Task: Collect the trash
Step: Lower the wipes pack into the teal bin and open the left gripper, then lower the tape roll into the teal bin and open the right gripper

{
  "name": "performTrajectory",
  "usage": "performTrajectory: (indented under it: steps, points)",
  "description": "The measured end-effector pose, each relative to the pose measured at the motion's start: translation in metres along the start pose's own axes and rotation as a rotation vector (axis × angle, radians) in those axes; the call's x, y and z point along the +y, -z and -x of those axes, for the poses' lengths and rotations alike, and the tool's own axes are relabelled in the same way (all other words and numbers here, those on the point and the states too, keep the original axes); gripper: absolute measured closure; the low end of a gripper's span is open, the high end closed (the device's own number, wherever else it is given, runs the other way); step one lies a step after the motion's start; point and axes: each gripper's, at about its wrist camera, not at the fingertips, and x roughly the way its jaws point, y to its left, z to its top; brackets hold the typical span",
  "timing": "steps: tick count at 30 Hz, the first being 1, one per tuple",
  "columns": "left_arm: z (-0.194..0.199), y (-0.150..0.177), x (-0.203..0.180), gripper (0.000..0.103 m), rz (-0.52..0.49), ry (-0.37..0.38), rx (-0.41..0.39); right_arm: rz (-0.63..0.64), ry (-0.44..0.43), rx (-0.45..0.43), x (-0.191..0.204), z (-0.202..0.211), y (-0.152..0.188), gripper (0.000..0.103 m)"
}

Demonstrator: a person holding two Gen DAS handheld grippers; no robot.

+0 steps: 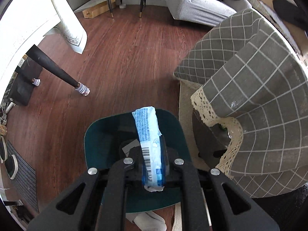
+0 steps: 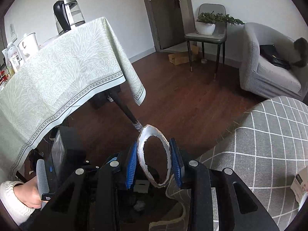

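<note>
My left gripper [image 1: 152,154] is shut on a blue and white plastic wrapper [image 1: 148,132] with a barcode, holding it right above the open dark teal trash bin [image 1: 96,134] on the wood floor. My right gripper [image 2: 155,159] is shut on a white squashed cardboard ring [image 2: 154,157], pinched between the blue pads [image 2: 131,163]. It hangs over a dark space with a small crumpled white scrap [image 2: 139,205] below, beside the left gripper's handle [image 2: 43,181], which a hand holds.
A low table with a grey checked cloth [image 1: 259,96] stands to the right of the bin. A table with a pale green cloth [image 2: 63,73] and dark legs [image 1: 55,69] stands to the left. A grey sofa [image 2: 269,73], a chair with a plant [image 2: 207,32] and a cardboard box [image 1: 98,9] stand farther off.
</note>
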Motion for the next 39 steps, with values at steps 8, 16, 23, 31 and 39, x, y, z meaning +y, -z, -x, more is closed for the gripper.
performTrajectory:
  steps: [8, 16, 23, 31, 39]
  points:
    - [-0.025, 0.021, 0.017, 0.090, -0.025, -0.005, 0.086, 0.033, -0.033, 0.043, 0.025, -0.028, -0.002, 0.070]
    - [-0.051, 0.039, 0.031, 0.085, -0.010, -0.017, 0.163, 0.046, -0.058, 0.119, 0.038, -0.057, 0.008, 0.070]
    - [-0.049, 0.041, 0.040, 0.063, 0.006, -0.035, 0.165, 0.045, -0.053, 0.161, 0.038, -0.072, 0.015, 0.070]
    - [-0.017, 0.032, 0.049, 0.047, 0.029, -0.045, 0.047, 0.030, -0.048, 0.186, 0.036, -0.085, 0.019, 0.070]
    - [0.023, 0.016, 0.062, 0.045, 0.084, -0.057, -0.065, 0.059, -0.054, 0.229, 0.049, -0.105, 0.027, 0.070]
